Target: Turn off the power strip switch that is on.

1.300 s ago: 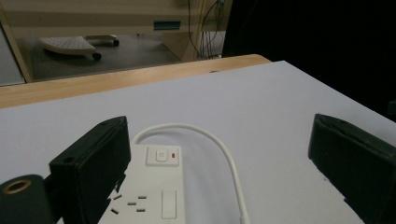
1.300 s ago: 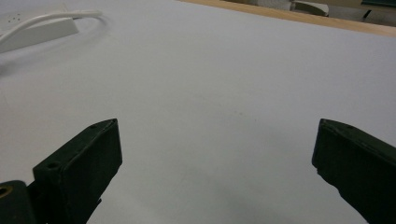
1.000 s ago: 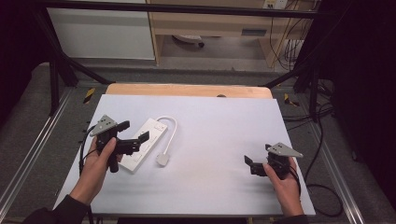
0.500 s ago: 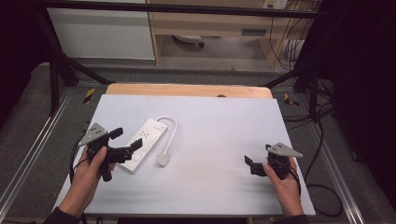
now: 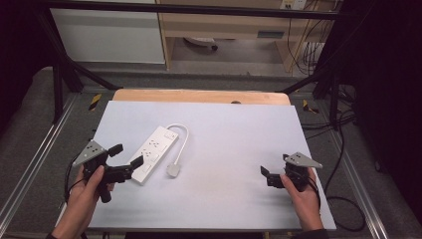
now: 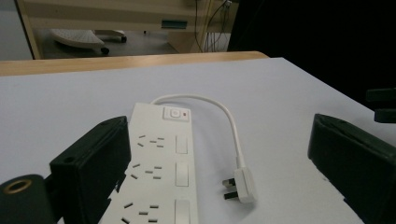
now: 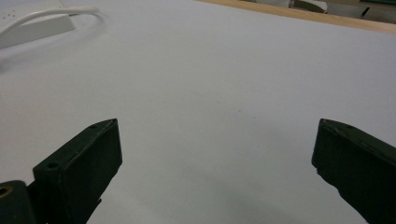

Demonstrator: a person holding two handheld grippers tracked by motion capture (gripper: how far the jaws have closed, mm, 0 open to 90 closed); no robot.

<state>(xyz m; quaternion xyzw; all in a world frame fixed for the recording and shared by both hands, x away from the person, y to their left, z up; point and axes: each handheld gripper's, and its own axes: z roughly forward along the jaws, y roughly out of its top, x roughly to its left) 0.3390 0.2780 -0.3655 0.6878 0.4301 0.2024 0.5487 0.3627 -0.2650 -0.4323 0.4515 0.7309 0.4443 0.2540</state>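
On the table (image 5: 224,199), a pale sheet with a wooden strip along its far edge, a white power strip (image 5: 153,152) lies at an angle toward the left edge, roughly midway between the near and far edges. Its short cord (image 5: 183,139) loops from the far end round to the plug (image 5: 173,170), which rests flat just beside the strip's right flank.

Judging by the layout, the step in hand is the approach: the left gripper (image 5: 126,161) sits low at the strip's near end, jaws spread wide, one jaw close against the strip's left side in the left gripper view and the other well out past the plug (image 6: 242,185). The next move probably calls for either closing across the strip's (image 6: 159,177) body or shifting right to take the plug.

The person's left hand (image 5: 87,191) grips its handle near the table's near left corner, wrist angled inward. The right hand (image 5: 301,191) rests near the near right corner, and the right gripper (image 5: 266,175) points left across bare table, jaws apart and holding nothing, well apart from the strip.
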